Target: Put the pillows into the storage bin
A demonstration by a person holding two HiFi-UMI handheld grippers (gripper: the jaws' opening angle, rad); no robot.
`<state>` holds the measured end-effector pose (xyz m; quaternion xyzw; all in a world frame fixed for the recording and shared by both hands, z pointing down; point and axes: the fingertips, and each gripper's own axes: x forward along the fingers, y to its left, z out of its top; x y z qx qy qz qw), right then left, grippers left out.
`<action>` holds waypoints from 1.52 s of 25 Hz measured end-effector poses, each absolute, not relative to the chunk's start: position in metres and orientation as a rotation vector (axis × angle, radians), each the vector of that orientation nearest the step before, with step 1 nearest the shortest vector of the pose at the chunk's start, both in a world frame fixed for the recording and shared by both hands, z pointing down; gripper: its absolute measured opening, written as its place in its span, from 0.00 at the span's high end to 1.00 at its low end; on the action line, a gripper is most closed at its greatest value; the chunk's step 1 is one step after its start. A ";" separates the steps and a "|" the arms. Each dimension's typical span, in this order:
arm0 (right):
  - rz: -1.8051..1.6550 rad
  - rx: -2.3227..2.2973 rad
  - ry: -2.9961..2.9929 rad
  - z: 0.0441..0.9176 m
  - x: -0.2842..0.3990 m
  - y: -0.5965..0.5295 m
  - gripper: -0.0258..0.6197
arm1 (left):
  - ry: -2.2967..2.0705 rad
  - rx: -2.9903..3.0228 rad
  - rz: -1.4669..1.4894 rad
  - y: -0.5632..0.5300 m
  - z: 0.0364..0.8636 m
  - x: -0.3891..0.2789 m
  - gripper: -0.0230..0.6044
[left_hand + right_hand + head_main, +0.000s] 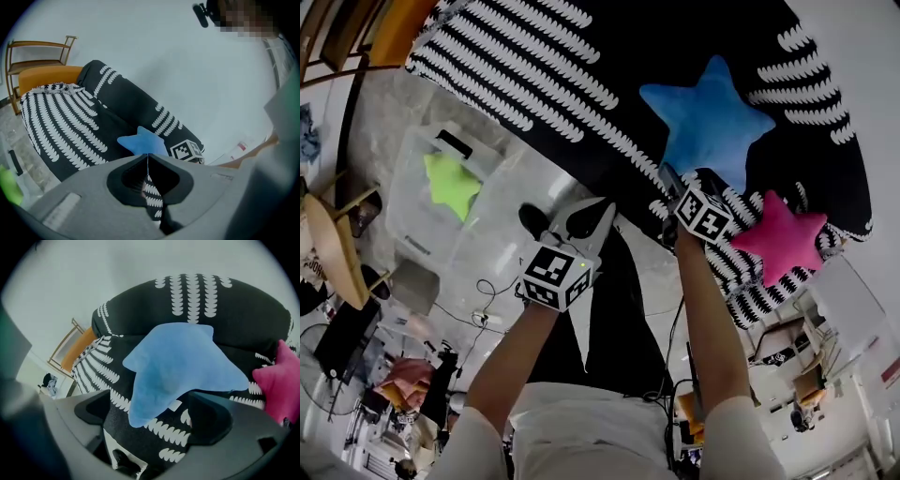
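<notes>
**Step in hand (judged):** pickup of a second pillow.

**Right gripper** [151,411]: jaws are spread. The lower tip of the blue star pillow [708,122] is framed between them and not yet pinched.

**Left gripper** [581,214]: jaws are pressed together and nothing is held.

**Next move (judged):** the jaws are to be advanced over that tip and closed, and the pillow taken to the storage bin [405,239].

**Count:**
- **Pillows:** three.
  - The green star pillow [452,183] is lodged in the bin.
  - The blue one and the pink star pillow [780,236] are laid on the patterned sofa [581,66].
- **Bins:** one.
</notes>
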<state>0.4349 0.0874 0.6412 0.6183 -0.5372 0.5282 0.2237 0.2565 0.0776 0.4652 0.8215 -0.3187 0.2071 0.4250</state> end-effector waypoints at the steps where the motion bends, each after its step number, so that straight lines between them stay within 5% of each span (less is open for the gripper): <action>1: 1.480 1.718 -1.465 0.647 0.438 0.086 0.16 | -0.797 2.053 0.520 0.077 0.468 0.259 0.93; 22: 1.711 1.807 -1.157 0.739 0.452 0.074 0.17 | -0.862 1.980 0.514 0.077 0.524 0.254 0.93; 29: 1.562 1.839 -1.252 0.721 0.447 0.070 0.58 | -0.856 1.976 0.523 0.085 0.521 0.236 0.93; 38: 1.461 1.761 -1.389 0.682 0.451 0.073 0.65 | -0.834 1.980 0.518 0.089 0.499 0.224 0.93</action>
